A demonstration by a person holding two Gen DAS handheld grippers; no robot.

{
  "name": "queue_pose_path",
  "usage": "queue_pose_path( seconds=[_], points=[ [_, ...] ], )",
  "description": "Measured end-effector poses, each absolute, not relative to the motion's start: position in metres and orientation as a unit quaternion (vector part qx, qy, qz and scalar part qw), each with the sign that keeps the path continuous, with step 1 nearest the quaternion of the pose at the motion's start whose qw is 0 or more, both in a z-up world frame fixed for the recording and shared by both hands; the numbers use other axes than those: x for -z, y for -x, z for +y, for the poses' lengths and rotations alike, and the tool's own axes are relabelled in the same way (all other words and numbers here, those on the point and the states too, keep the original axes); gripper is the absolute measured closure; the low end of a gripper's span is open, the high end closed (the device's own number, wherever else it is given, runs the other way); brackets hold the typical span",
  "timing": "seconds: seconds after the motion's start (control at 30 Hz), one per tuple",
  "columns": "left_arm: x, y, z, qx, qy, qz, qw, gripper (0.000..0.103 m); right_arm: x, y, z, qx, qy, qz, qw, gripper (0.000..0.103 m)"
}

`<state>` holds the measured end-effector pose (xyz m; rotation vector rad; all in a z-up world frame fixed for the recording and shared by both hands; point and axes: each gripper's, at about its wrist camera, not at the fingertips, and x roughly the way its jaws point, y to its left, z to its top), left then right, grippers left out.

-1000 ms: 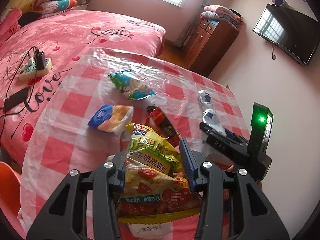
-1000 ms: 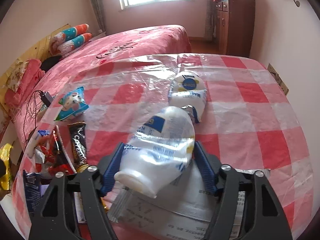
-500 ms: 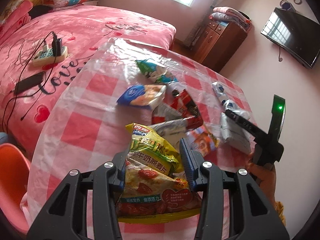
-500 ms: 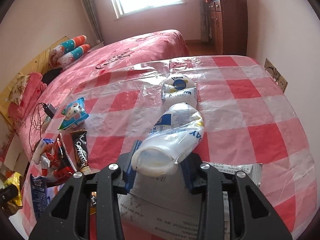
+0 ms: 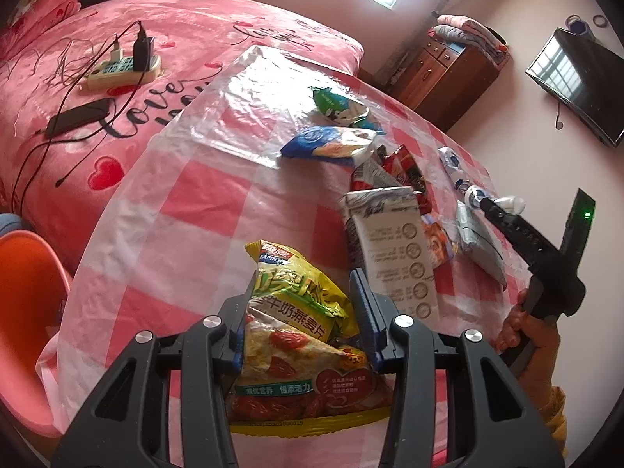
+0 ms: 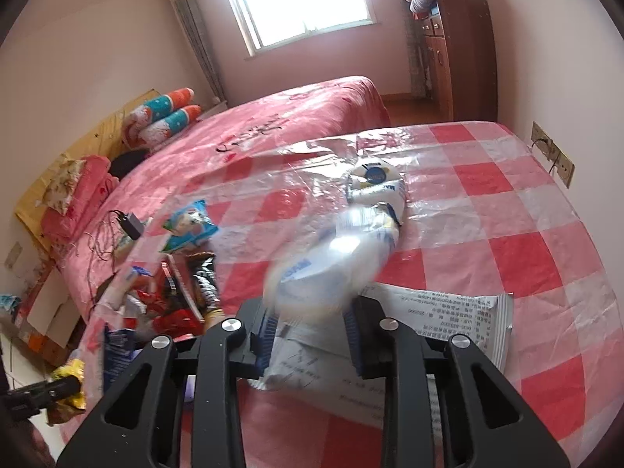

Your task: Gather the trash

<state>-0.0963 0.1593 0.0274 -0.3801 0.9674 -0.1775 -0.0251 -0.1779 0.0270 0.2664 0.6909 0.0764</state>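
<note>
Left claw (image 5: 302,312) grips snack bag (image 5: 300,335)

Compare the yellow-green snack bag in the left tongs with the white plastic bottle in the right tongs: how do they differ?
The yellow-green snack bag is a flat, crinkled foil pouch with red fruit printed on it; the white plastic bottle is rounded, crushed and blue-labelled. The bag shows sharp, with the left tongs pressed on its sides; the bottle is motion-blurred, with the right tongs closing on it. Both are trash lifted off the red-checked tablecloth.
</note>
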Motion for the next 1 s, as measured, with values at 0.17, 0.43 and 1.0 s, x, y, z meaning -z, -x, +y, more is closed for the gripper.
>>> queue_pose_path(
  seconds=[0.17, 0.43, 1.0],
  points=[
    [-0.022, 0.103, 0.167, 0.082, 0.189, 0.464, 0.862, 0.057, -0.036, 0.037, -0.172, -0.052, -0.129, 0.337, 0.931, 0.073],
    [-0.017, 0.115, 0.177, 0.086, 0.198, 0.463, 0.86, 0.057, -0.034, 0.074, -0.158, -0.089, -0.12, 0.367, 0.918, 0.073],
    [-0.015, 0.132, 0.188, 0.094, 0.2, 0.452, 0.864, 0.054, -0.011, 0.106, -0.141, -0.048, -0.039, 0.407, 0.911, 0.023]
  ],
)
